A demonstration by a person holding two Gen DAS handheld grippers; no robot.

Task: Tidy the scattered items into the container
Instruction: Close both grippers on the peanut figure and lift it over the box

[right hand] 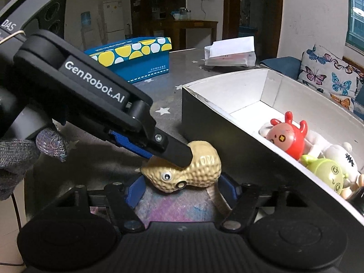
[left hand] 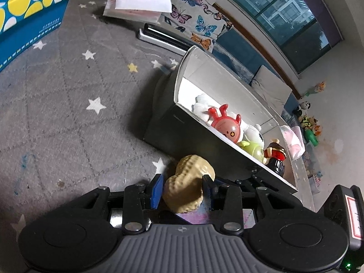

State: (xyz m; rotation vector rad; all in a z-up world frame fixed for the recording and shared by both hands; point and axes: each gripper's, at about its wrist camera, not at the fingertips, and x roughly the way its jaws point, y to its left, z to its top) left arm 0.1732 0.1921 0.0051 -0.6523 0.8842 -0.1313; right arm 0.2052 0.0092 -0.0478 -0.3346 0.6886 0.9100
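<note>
The grey star-patterned counter (left hand: 68,95) lies bare between the blue box with yellow and white spots (left hand: 29,11) and the open white-lined cardboard container (left hand: 182,77). The container's near wall stands just beside the tan peanut-shaped toy (right hand: 193,170). Its far half is free; a red horned toy (right hand: 286,136) and pale plush toys (right hand: 336,157) fill the near end. The left tool (right hand: 175,154) crosses above the peanut.

Blue spotted box (right hand: 134,56), butterfly cushion (right hand: 329,77), white bag (right hand: 229,54)
</note>
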